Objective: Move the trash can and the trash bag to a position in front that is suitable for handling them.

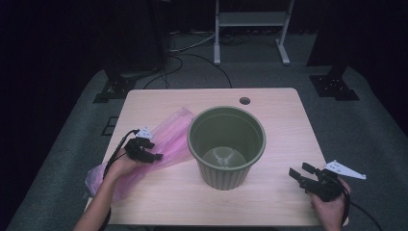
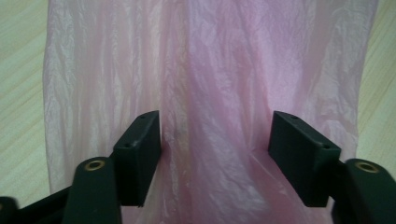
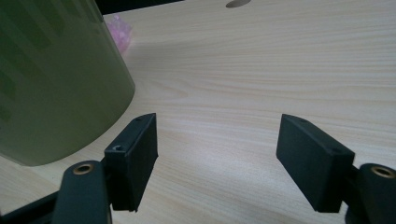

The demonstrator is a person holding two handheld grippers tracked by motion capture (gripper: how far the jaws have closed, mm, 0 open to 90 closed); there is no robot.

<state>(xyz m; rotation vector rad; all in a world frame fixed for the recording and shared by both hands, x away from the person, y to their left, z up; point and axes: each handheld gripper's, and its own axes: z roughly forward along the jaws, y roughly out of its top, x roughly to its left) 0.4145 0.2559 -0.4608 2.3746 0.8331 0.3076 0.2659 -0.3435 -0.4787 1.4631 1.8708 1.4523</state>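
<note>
A thin pink plastic bag [image 1: 168, 139] lies crumpled flat on the left part of the wooden table [image 1: 279, 115], reaching past the front left edge. My left gripper [image 1: 153, 150] hovers low over its middle, jaws apart. In the left gripper view, my left gripper [image 2: 215, 140] straddles a wrinkled stretch of the bag [image 2: 215, 70], and the pads do not press on it. An empty olive-green ribbed bin [image 1: 226, 144] stands upright in the table's centre. My right gripper [image 1: 298, 170] is open near the front right, pointing at the bin [image 3: 51, 79] with nothing between its jaws [image 3: 217, 140].
A round cable hole [image 1: 244, 101] sits in the tabletop behind the bin. A bit of the pink bag [image 3: 116, 30] peeks out behind the bin in the right gripper view. Beyond the table are a white frame's legs [image 1: 250, 29], dark stands and floor cables.
</note>
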